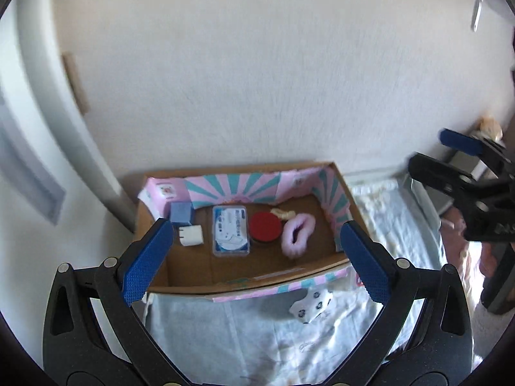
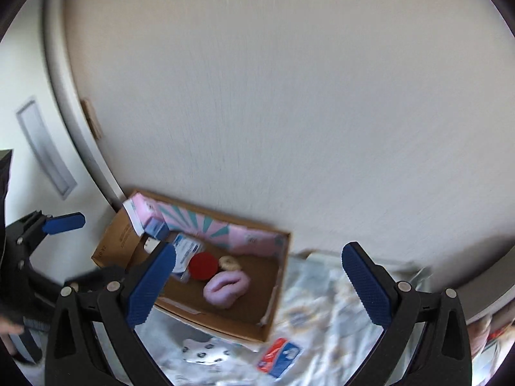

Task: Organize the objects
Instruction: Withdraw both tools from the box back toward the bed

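Note:
A cardboard box (image 1: 193,276) lined with pink and teal paper stands against the wall; it also shows in the right wrist view (image 2: 244,318). Inside lie a clear blue-labelled case (image 1: 230,231), a red round lid (image 1: 266,226), a pink fluffy scrunchie (image 1: 296,234), a cream scrunchie (image 1: 283,214), a white plug (image 1: 191,235) and a small blue box (image 1: 181,212). A white patterned cloth (image 1: 310,305) and a red-blue packet (image 2: 279,357) lie outside on the sheet. My left gripper (image 1: 256,260) is open and empty above the box's front. My right gripper (image 2: 257,284) is open and empty.
The box stands on a pale printed sheet (image 1: 257,337) against a white wall (image 1: 257,80). A white door frame (image 1: 48,103) stands at the left. The right gripper (image 1: 466,177) shows at the right edge of the left wrist view.

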The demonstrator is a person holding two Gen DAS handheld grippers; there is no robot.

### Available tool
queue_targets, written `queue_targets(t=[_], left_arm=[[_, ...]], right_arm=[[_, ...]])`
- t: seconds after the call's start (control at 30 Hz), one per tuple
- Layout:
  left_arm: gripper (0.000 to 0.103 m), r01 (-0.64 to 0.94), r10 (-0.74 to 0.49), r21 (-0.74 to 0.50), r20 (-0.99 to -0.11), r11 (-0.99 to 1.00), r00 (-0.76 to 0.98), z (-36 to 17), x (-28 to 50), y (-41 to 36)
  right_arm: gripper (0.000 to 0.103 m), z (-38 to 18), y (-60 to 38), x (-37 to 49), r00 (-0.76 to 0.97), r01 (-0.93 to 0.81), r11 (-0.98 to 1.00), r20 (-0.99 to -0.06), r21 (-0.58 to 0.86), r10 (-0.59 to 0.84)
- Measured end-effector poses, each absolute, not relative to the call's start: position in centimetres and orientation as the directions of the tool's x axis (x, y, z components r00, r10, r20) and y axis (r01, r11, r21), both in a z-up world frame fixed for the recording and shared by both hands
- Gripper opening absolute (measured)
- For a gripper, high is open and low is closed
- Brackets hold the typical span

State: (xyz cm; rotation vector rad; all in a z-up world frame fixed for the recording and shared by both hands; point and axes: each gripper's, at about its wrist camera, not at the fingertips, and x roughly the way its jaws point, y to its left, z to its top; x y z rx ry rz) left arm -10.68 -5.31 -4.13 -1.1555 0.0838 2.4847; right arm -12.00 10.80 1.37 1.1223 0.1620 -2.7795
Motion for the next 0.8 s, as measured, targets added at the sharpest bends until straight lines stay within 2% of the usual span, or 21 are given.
queue_targets(t=[0.2, 0.33, 0.57, 0.8], left_arm=[[0.103, -0.3, 0.295, -0.112, -0.673, -0.947, -0.679, -0.5, -6.3, -6.1], [0.103, -0.27, 0.265, -0.097, -0.658, -0.958, -0.704, 0.6, -3.8, -5.5], [0.103, -0.212, 0.201, -0.069, -0.679, -0.975, -0.706, -0.1, -0.4, -3.4], [0.103, -0.172, 0.19, -0.091, -0.647, -0.981, -0.739, -1.5, 3.3, -2.0]], right_arm=[[0.103, 3.8, 14.2, -8.1, -0.76, 0.195, -0.981, -0.634, -0.009, -0.145], [0.103, 4.3, 16.8, -5.9, -0.776, 0.209, -0.978, -0.607, 0.015, -0.175], [0.103, 3.6, 19.4, -3.1, -0.775, 0.301, -0.954, -0.584, -0.005, -0.241], [0.103, 1.6, 20.2, -1.3, -0.727, 0.448, -0.893, -0.596, -0.036, -0.341]])
